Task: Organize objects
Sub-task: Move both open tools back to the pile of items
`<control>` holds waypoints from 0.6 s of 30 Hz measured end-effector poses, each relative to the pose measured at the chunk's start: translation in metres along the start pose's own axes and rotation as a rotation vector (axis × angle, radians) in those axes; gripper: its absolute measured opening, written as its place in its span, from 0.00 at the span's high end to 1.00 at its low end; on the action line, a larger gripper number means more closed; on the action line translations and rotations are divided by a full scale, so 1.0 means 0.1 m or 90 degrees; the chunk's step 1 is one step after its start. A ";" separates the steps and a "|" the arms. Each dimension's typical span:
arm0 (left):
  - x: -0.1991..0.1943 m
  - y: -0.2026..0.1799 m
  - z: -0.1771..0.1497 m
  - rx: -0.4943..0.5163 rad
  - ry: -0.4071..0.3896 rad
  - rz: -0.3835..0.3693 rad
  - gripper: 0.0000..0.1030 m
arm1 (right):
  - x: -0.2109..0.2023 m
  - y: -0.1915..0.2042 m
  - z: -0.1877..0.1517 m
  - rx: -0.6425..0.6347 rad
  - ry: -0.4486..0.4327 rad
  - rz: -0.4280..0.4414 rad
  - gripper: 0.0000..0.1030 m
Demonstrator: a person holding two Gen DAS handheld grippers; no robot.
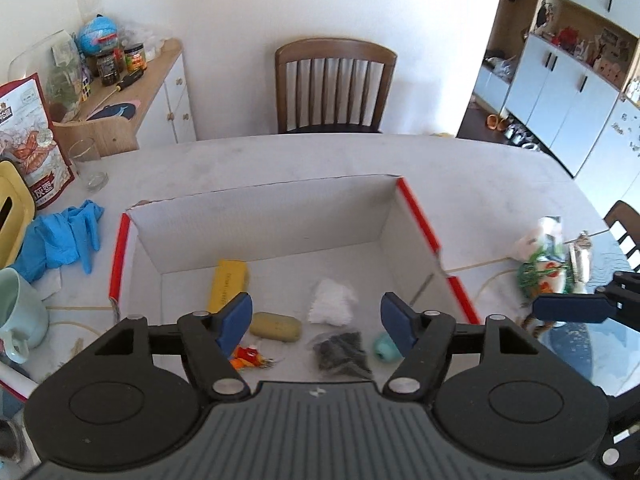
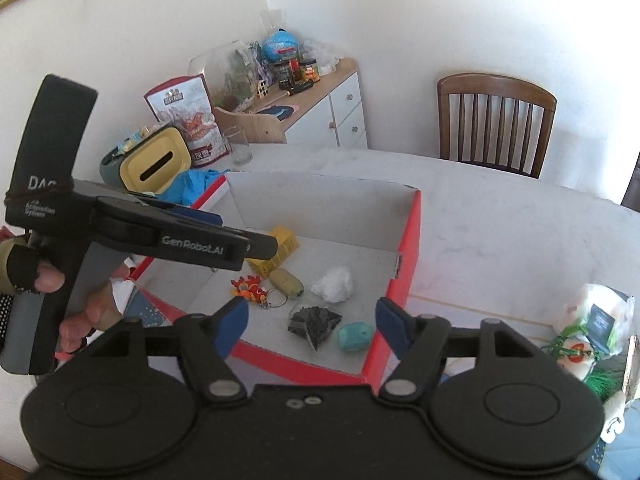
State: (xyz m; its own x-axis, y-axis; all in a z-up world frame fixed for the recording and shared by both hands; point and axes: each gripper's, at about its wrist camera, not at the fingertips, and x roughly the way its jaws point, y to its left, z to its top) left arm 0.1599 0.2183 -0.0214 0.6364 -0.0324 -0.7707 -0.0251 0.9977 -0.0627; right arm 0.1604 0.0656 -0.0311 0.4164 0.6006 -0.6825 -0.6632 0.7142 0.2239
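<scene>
Table (image 1: 280,168): grey-white top, wooden chair (image 1: 335,88) at far side against the wall.

Box (image 1: 264,216): open-top cardboard, white inside, red edges, sits mid-table. Both wrist cams look down into it.

Left gripper (image 1: 316,322): hovers over the near edge of the box, pointing forward and down. Blue fingers spread wide, nothing between them. In the right wrist view it comes in from the left, level over the box's left wall, held by the person's hand (image 2: 48,280) in a black fingerless glove.

Right gripper (image 2: 308,326): above the near right corner of the box, tilted down at the contents. Fingers wide apart, nothing gripped.

Box contents, all on the floor of the box:
- yellow block (image 1: 228,284), far left, lying flat
- white wad (image 1: 332,302), centre right
- bag of dark bits (image 1: 342,352), near the front
- olive soap-like bar (image 1: 276,326), just beside the yellow block
- teal lump (image 2: 355,337), front right, next to the dark bag
- orange-red keychain figure (image 2: 250,288), beside the olive bar

Outside the box, right: bagged item with green and white (image 2: 592,332) on the table. Left: blue gloves (image 1: 64,236), clear glass (image 1: 86,164), mint mug (image 1: 18,316).
</scene>
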 end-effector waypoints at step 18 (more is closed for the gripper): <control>-0.21 -0.84 -0.15 -0.004 -0.043 -0.025 0.17 | -0.80 -0.70 -0.37 -0.005 -0.049 -0.010 0.02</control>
State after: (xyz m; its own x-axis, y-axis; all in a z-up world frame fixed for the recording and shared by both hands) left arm 0.1375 0.1347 -0.0098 0.6879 -0.0670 -0.7227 -0.0041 0.9954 -0.0961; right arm 0.1509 -0.0456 -0.0181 0.4732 0.6159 -0.6299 -0.6608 0.7210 0.2085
